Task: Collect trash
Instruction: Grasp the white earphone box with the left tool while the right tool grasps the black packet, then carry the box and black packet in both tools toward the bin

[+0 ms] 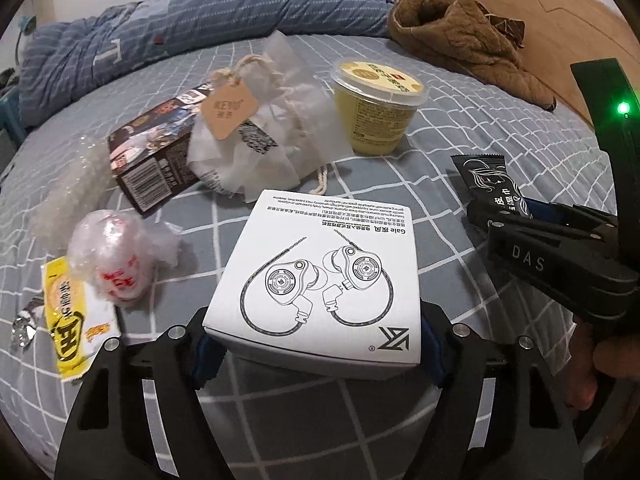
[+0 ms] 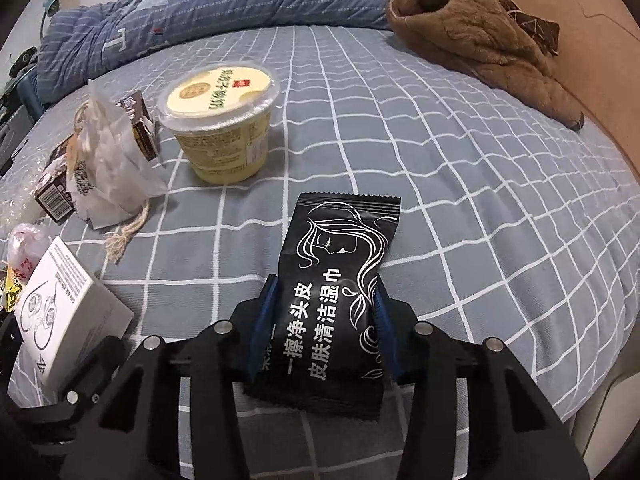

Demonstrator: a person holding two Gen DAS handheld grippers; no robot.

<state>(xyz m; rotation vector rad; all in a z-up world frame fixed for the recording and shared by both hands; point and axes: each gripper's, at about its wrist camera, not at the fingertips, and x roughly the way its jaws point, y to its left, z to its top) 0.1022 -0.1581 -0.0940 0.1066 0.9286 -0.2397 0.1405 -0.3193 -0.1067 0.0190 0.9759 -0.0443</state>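
A white earphone box printed with a line drawing rests on the checked bed sheet. My left gripper is shut on the box, blue pads pressed to both sides of its near end. The box also shows at the left of the right wrist view. A black wet-wipe packet with white lettering sits between the blue pads of my right gripper, which is shut on its lower half. That packet and the right gripper appear at the right of the left wrist view.
On the sheet lie a yellow lidded cup, a white drawstring pouch with a tag, a dark printed box, crumpled clear plastic, a yellow sachet and bubble wrap. A brown fleece garment and a blue quilt lie behind.
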